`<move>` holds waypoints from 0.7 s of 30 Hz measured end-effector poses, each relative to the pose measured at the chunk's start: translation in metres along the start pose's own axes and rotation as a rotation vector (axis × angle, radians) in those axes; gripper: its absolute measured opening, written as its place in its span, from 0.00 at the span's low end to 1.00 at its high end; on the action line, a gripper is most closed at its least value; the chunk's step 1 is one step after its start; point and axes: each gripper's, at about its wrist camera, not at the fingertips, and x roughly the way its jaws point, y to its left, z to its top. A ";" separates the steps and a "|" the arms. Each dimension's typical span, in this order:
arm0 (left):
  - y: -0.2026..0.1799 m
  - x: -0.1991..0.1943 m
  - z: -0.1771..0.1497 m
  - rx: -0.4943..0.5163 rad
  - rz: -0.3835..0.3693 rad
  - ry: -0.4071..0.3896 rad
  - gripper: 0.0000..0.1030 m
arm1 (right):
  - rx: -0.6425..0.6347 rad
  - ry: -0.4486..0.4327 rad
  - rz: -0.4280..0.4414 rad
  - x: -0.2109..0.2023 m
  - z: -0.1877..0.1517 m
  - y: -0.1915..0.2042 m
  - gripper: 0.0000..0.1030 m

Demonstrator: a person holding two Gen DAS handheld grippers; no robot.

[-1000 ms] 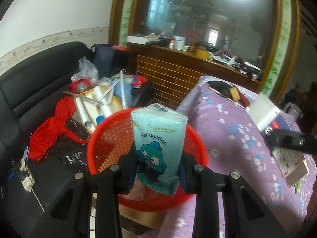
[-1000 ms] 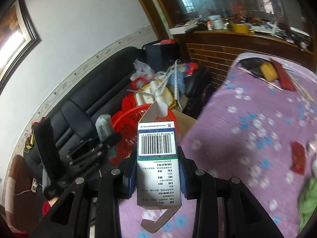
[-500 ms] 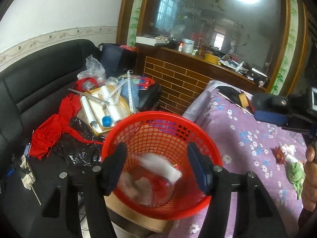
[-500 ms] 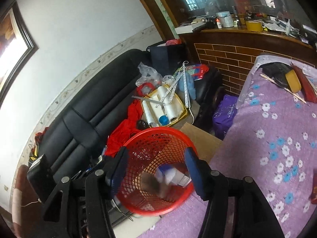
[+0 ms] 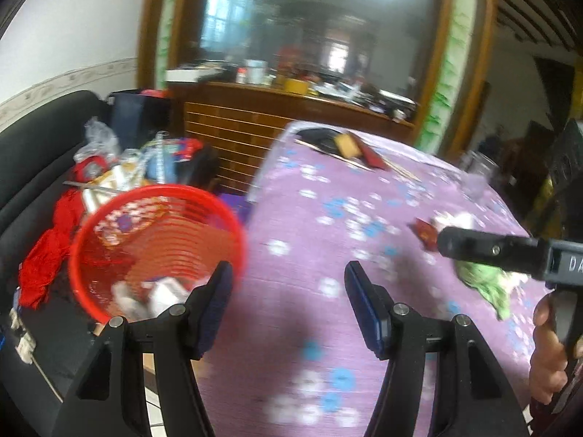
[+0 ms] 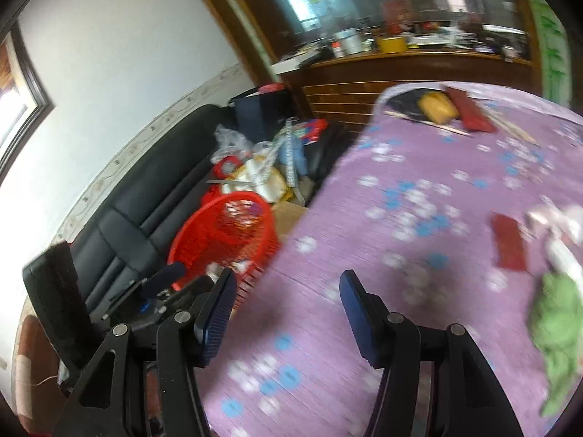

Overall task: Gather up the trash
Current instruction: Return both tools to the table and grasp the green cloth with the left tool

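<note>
A red mesh basket (image 5: 156, 240) stands beside the table's left edge, with pale packets in its bottom; it also shows in the right wrist view (image 6: 222, 233). My left gripper (image 5: 286, 304) is open and empty over the purple flowered tablecloth (image 5: 328, 218), right of the basket. My right gripper (image 6: 286, 307) is open and empty over the tablecloth (image 6: 419, 182); it also shows at the right of the left wrist view (image 5: 492, 251). On the cloth lie a red wrapper (image 6: 508, 242), a green crumpled piece (image 6: 555, 331) and white scraps (image 6: 561, 225).
A black sofa (image 6: 145, 189) piled with red cloth, rolls and bags runs along the left. A wooden counter (image 5: 273, 116) stands behind the table. A yellow block (image 6: 437, 107) and a dark red book (image 6: 470, 109) lie at the table's far end.
Both grippers let go of their loads over the basket: the tissue pack and the box dropped in. Both have opened and swung right, over the tablecloth.
</note>
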 end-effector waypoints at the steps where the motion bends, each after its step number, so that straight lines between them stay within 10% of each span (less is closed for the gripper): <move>1: -0.011 0.002 -0.001 0.011 -0.014 0.011 0.60 | 0.017 -0.008 -0.007 -0.010 -0.006 -0.011 0.62; 21: -0.222 0.109 -0.003 0.082 -0.269 0.314 0.60 | 0.413 -0.304 -0.196 -0.214 -0.096 -0.206 0.62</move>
